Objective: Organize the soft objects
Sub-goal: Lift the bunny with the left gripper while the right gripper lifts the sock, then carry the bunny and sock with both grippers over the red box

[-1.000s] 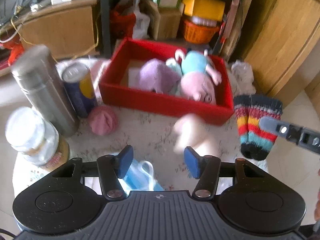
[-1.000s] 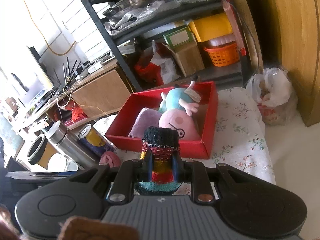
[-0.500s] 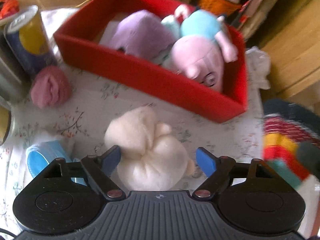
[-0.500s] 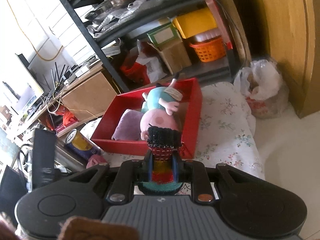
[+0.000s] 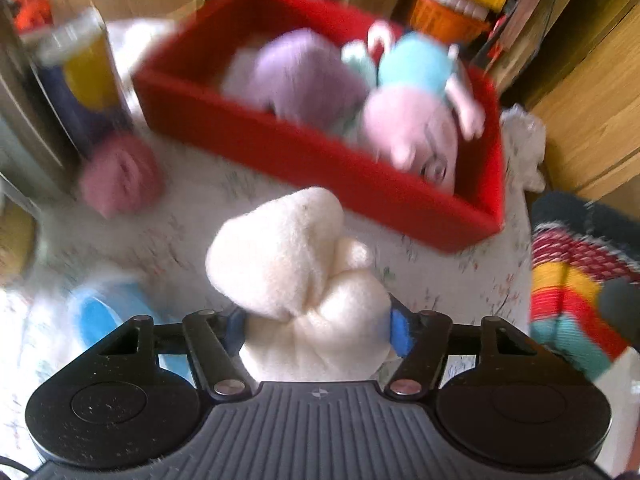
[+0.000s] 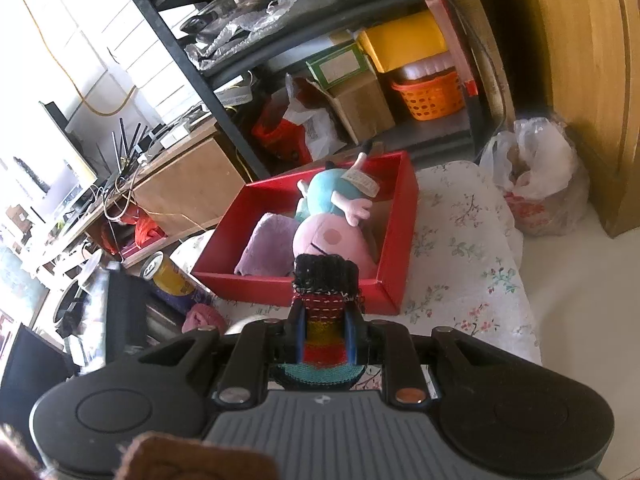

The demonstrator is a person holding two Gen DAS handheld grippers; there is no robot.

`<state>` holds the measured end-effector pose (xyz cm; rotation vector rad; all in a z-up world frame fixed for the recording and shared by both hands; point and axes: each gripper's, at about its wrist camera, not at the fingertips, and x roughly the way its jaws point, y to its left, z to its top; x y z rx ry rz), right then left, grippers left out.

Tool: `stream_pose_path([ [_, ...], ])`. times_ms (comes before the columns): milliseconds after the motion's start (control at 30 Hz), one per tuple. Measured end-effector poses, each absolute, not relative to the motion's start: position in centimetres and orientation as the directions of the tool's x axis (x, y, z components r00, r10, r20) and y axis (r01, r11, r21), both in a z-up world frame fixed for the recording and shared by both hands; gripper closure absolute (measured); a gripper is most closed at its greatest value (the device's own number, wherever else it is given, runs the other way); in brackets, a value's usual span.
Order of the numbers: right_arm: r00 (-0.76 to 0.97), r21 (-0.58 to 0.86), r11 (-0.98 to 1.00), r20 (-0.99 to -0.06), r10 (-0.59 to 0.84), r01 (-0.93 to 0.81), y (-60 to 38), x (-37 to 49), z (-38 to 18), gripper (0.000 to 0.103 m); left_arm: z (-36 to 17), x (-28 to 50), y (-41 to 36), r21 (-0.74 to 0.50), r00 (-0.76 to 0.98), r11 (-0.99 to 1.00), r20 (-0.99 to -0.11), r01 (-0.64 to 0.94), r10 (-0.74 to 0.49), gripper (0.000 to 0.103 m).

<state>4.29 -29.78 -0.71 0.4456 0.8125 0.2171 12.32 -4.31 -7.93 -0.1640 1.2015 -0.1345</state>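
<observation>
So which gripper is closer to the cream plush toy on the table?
Left. The left gripper has the cream plush toy between its closing fingers; the right gripper holds the striped sock off to one side.

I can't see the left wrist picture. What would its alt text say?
A hand-held tool has just been closing its two blue pads around a cream plush toy on a floral tablecloth. Behind it, a red box holds purple, pink and blue soft toys. A pink fabric ball lies at left; the image is blurred.
</observation>
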Motion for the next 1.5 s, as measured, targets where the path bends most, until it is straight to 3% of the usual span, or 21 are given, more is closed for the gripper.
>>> stream_pose_path([
  [300, 0.729, 0.406, 0.913, -0.61, 0.312, -0.051, -28.5, 4.2, 1.3, 0.103, -0.9, 11.0, -2.5, -0.188, 0.536, 0.982, -0.825, 0.033, -0.176, 0.037],
  [767, 0.788, 0.356, 0.932, -0.556, 0.265, -0.063, -27.3, 5.2, 3.6, 0.103, 4.7, 10.5, -3.6, -0.148, 0.676, 0.984, -0.716, 0.097, -0.174, 0.036],
  [1500, 0.826, 0.283, 0.956, -0.521, 0.218, -0.074, -25.8, 9.8, 4.9, 0.103, 4.7, 15.6, -3.9, -0.173, 0.688, 0.981, -0.702, 0.088, -0.185, 0.036],
])
